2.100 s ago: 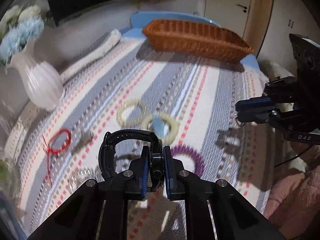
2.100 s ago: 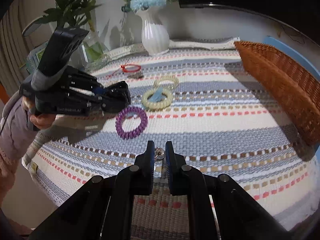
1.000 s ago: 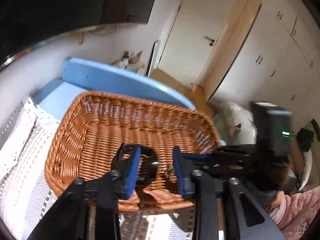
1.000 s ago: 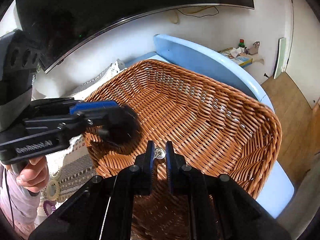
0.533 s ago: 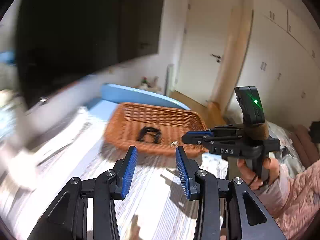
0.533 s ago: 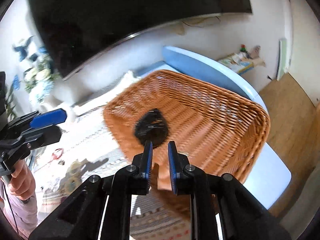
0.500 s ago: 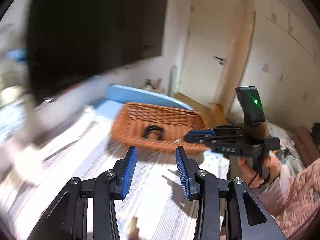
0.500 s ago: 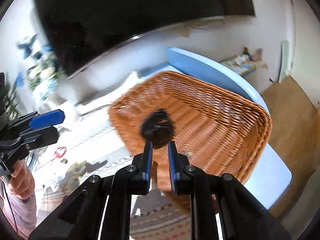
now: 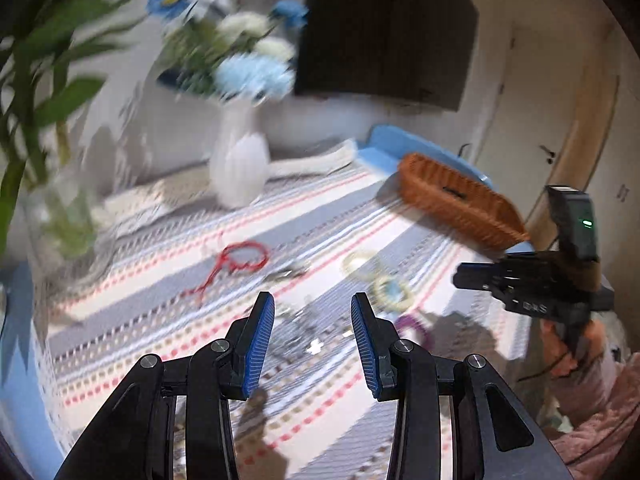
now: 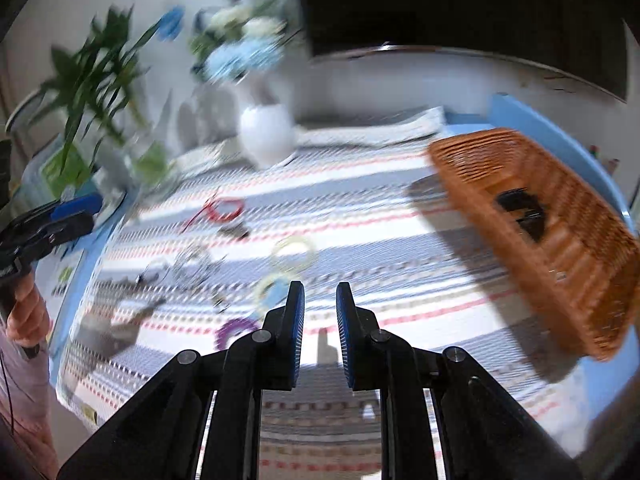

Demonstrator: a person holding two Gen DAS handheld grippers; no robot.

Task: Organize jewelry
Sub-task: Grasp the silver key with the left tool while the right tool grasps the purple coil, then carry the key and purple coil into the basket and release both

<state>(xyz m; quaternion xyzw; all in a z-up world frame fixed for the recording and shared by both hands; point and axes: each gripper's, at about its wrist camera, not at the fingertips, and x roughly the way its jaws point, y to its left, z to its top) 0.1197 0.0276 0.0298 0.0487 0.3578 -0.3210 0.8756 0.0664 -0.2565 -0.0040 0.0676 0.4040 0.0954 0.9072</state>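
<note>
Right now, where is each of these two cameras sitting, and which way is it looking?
Left wrist: rides the left gripper, looking down its open blue fingers across the striped cloth; the right gripper shows at right.
Right wrist: rides the right gripper, fingers slightly apart, facing the same cloth; the left gripper and a hand show at left.
Both share the wicker basket, white vase and red bracelet.

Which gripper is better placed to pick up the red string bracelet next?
Left, probably. The left gripper is open, empty, and the red string bracelet lies just ahead, slightly left. From the right gripper, also empty, it lies farther off, past the other rings.
</note>
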